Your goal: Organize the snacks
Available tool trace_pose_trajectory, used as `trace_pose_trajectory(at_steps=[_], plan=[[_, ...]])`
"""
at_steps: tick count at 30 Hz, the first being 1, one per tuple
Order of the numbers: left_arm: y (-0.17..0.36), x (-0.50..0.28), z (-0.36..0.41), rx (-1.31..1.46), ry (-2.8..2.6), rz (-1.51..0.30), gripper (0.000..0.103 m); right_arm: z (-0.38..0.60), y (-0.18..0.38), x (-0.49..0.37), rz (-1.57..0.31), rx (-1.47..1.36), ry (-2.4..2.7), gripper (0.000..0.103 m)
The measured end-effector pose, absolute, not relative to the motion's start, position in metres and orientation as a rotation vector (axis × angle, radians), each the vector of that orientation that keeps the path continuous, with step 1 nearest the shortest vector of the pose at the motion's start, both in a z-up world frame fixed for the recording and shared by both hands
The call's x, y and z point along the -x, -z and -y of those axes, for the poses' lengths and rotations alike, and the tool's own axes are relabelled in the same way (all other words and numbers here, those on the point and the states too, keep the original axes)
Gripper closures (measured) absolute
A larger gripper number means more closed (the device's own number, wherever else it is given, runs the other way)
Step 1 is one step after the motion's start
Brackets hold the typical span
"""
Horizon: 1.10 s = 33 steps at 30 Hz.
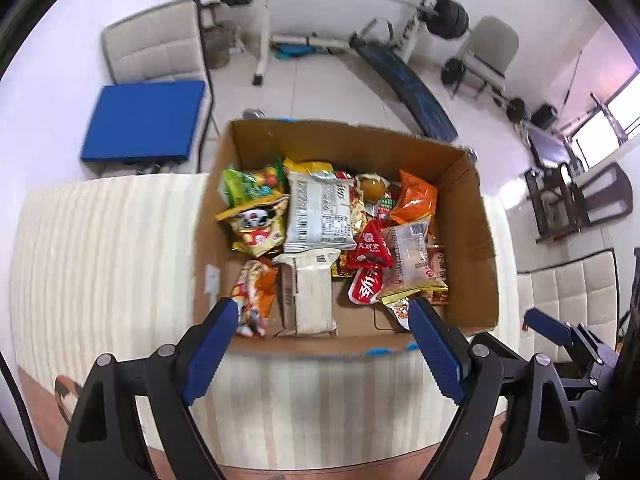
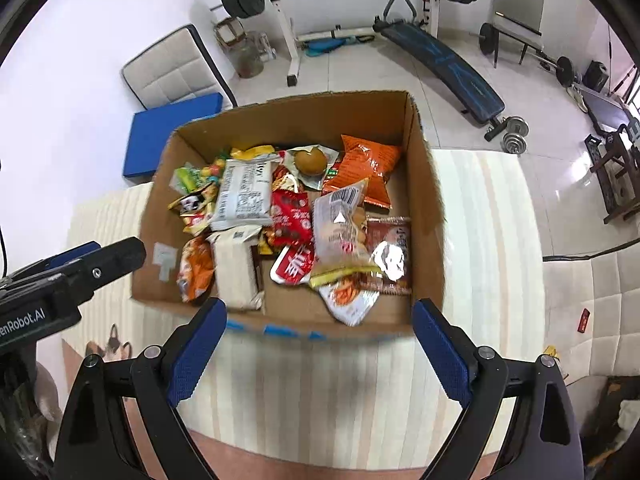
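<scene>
An open cardboard box (image 1: 468, 216) (image 2: 424, 184) stands on a pale striped table and holds several snack packets. Among them are a grey-white packet (image 1: 320, 212) (image 2: 244, 194), an orange bag (image 1: 414, 196) (image 2: 370, 164), a red packet (image 1: 370, 248) (image 2: 290, 216) and a cream wafer pack (image 1: 312, 300) (image 2: 236, 272). My left gripper (image 1: 322, 320) is open and empty above the box's near edge. My right gripper (image 2: 320, 320) is open and empty above the same near edge. The left gripper's body (image 2: 80, 268) shows at the left of the right wrist view.
The striped table top (image 1: 100, 240) (image 2: 488, 240) extends on both sides of the box. A blue pad (image 1: 144, 124) on a chair, a weight bench (image 2: 440, 60) and a barbell rack (image 2: 288, 20) stand on the floor behind. A padded seat (image 2: 600, 300) lies at right.
</scene>
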State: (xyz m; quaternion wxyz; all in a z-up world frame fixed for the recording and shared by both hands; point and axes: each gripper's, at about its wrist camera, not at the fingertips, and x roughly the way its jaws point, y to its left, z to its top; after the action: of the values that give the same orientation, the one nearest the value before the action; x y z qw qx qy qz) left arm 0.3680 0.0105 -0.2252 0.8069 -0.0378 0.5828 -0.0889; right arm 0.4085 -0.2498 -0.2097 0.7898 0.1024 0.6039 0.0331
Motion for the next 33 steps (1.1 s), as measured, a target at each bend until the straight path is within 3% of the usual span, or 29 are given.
trace_pose_trajectory(at_steps=[17,33], plan=[[0.141,-0.215,-0.016,0.039,0.102,-1.023,0.016,0.243,0.09,-0.267,-1.066,-0.152,-0.127,0.007],[0.089,-0.138,-0.011,0.008,0.093,-0.916,0.016,0.251,0.02,-0.174,-0.952,-0.103,-0.115,0.007]])
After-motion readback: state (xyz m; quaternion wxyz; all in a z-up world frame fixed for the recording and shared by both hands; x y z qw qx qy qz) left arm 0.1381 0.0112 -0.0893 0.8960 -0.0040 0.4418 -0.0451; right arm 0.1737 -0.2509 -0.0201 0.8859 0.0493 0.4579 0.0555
